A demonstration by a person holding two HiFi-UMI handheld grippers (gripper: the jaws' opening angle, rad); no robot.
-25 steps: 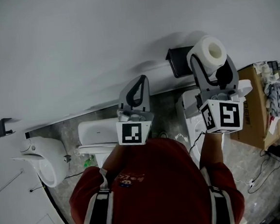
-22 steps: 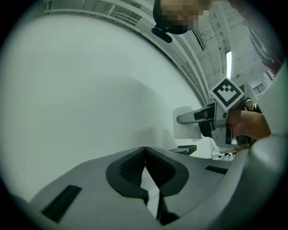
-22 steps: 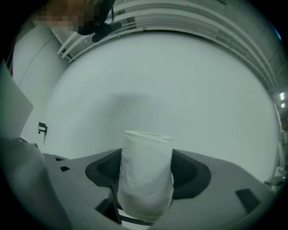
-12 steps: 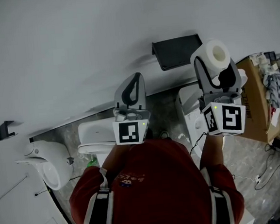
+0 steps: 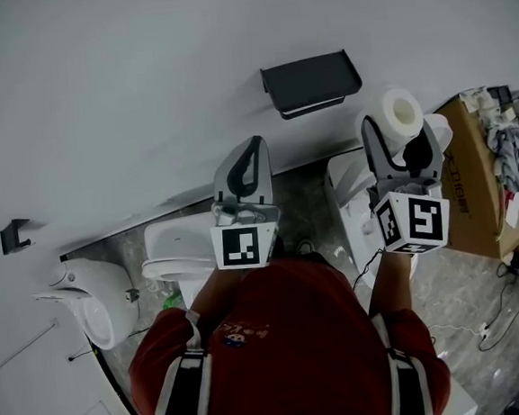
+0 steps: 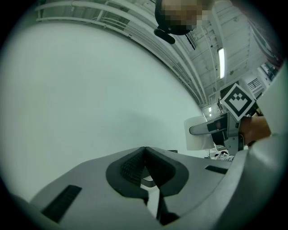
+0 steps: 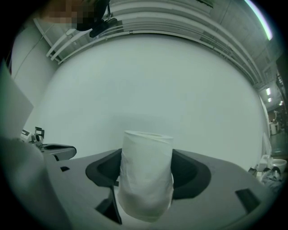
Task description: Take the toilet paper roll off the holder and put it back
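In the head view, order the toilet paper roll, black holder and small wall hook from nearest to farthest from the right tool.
1. toilet paper roll: held in the right tool.
2. black holder: on the wall, up-left.
3. small wall hook: far left on the wall.

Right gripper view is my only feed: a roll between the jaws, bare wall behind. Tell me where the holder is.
Observer: In the head view the black holder is on the wall, up and to the left of the toilet paper roll that the right gripper holds.
Operator: Report the left gripper.
Observer: The left gripper is shut with nothing between its jaws, as its own view shows.
Operator: Say what is below it.
Observer: In the head view a white toilet appears just below the left gripper, against the foot of the wall.
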